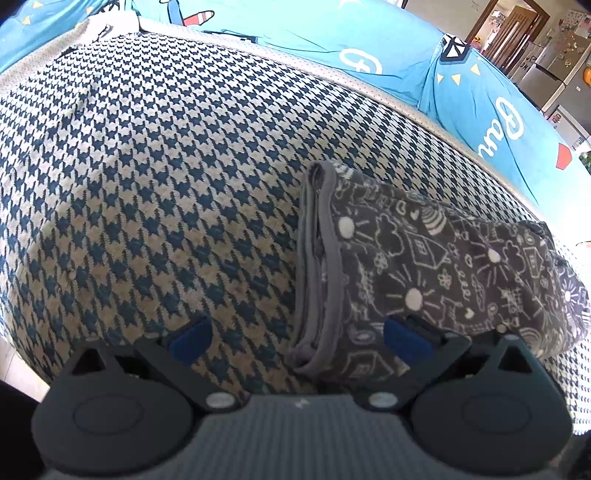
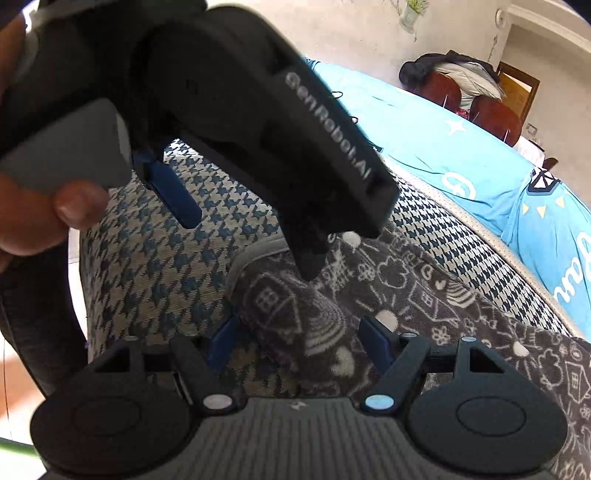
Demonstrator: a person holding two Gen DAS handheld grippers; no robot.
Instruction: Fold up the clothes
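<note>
On the houndstooth cover (image 1: 147, 177) of what looks like a bed or sofa, a folded grey garment (image 1: 436, 266) with white doodle print is laid, its bound grey edges (image 1: 317, 266) stacked on the side toward the left gripper's view centre. Behind the cover, a bright blue printed sheet (image 1: 369, 48) is spread, with a pale mesh trim between the two.

The left gripper (image 1: 297, 334) is seen with its blue-padded fingers (image 1: 192, 338) apart; one pad is over bare houndstooth, the other over the garment, and the folded edge lies between them, nothing clamped. Contact with the fabric cannot be told from this angle.

The right gripper (image 2: 299, 341) is also held apart, straddling a hump of the same garment (image 2: 424, 295); pads appear beside the cloth, not pressing it. Much of the right view is blocked by the left gripper's black body (image 2: 258, 122), lettered in white, which hangs close in front, held by a hand (image 2: 44, 210) whose thumb is visible at the left edge.

In the background, a dark jacket draped over red-brown chairs (image 2: 454, 85) is seen in the right view, a small potted plant (image 2: 412, 13) on the wall above, and a steel fridge (image 1: 550, 70) with a wooden doorway in the left view. No containers are in view.
</note>
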